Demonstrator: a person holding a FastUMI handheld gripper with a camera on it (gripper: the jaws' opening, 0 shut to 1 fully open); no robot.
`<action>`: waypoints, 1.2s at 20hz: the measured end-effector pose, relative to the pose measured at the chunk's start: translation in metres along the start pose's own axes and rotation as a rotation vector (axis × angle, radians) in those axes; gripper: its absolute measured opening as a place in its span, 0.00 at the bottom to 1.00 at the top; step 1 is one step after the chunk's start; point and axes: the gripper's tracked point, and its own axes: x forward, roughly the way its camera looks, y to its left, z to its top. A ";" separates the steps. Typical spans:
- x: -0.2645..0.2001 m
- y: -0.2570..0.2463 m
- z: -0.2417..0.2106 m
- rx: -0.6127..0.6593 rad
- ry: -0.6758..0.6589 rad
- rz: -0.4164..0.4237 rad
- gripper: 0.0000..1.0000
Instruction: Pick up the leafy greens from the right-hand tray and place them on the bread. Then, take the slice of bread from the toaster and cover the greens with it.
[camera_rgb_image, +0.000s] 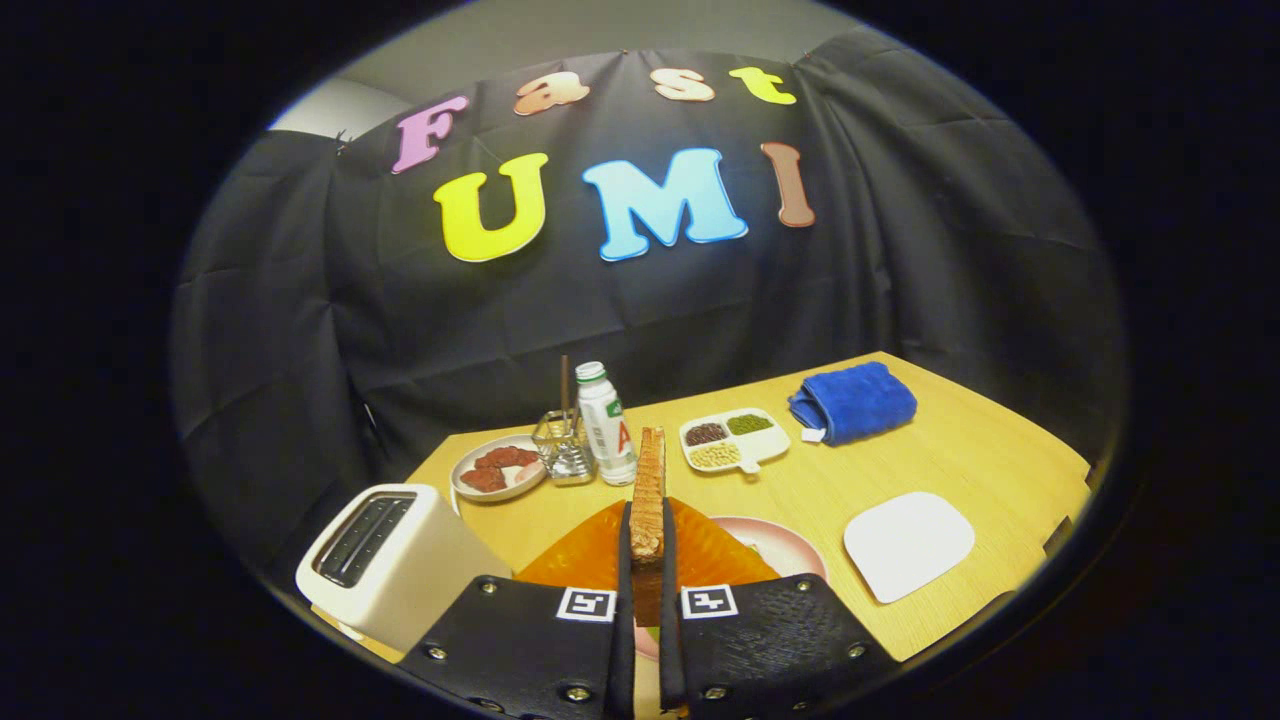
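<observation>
Clamping a slice of bread (648, 490) edge-on, the gripper (646, 560) holds it upright between both fingers, which press on its two faces; the slice's lower end is hidden between them. Behind and below the bread lies an orange tray (590, 555), partly covered by the fingers, and just right of it a pink plate (780, 545) whose contents are mostly hidden; a sliver of green shows between the finger bases, too small to identify. To the near left stands the white toaster (395, 560), its slots dark. On the wooden table (960, 450), farther off: a plate of reddish food (497, 468), a glass holder with a stick (563, 445), a small bottle (606, 422), a divided dish of grains (733, 440), and a folded blue cloth (853, 402). Near right rests a white square plate (908, 545).
</observation>
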 end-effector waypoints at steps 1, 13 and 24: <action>0.002 -0.012 -0.002 0.005 0.009 -0.018 0.10; 0.020 -0.057 -0.026 -0.042 0.059 -0.101 0.10; 0.031 0.000 -0.067 -0.174 0.094 -0.027 0.10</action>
